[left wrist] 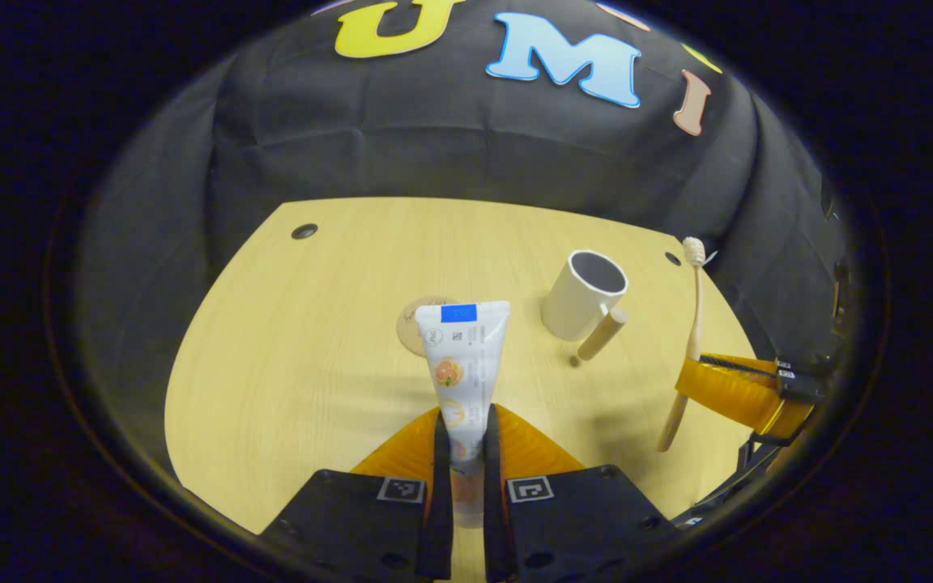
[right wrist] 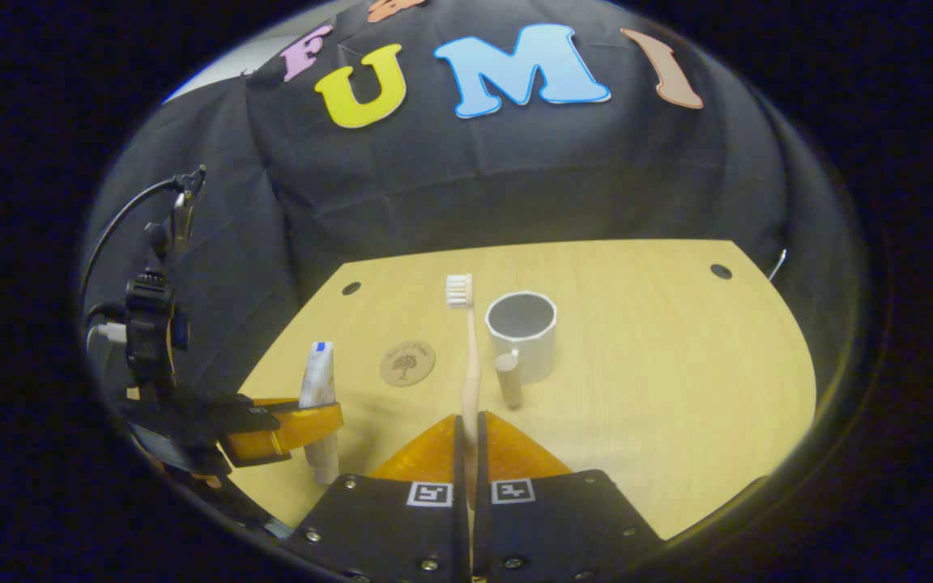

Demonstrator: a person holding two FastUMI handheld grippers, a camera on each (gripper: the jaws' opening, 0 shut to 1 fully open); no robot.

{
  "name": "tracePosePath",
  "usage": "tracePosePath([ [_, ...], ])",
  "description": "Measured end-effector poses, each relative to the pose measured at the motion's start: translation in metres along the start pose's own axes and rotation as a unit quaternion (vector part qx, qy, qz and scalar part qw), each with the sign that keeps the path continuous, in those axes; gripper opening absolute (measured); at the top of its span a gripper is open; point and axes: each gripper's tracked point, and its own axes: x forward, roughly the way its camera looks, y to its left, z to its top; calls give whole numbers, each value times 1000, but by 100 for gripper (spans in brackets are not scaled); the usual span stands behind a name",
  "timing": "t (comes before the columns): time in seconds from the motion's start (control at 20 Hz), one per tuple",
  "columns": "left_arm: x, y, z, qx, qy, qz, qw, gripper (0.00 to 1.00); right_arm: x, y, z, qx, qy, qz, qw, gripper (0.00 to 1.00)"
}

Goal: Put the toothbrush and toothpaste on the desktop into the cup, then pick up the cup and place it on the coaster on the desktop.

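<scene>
One cup [right wrist: 522, 332] — empty | toothpaste [left wrist: 464, 364], toothbrush [right wrist: 468, 356] — tool-held

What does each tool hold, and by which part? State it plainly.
Left tool grips the toothpaste near its cap end, crimped end pointing away. Right tool grips the toothbrush low on its handle, bristles up.

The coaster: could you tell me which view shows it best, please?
The right gripper view shows the whole coaster and its tree motif. In the left gripper view, the held toothpaste tube hides much of it.
</scene>
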Motion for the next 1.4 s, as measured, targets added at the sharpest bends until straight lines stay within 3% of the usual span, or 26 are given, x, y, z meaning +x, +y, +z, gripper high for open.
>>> tracePosePath([
  [0.7, 13, -39, 119, -30, -137, -10, 990, 23, 79, -27, 124, -57, -140, -2, 988, 0],
  [0.95, 6, -46, 153, -47, -191, -14, 980, 22, 117, -35, 130, -68, -149, 0, 987, 3],
  [1.4, 14, -53, 156, -53, -193, -14, 980, 22, 153, -55, 88, -91, -91, -12, 992, 4],
])
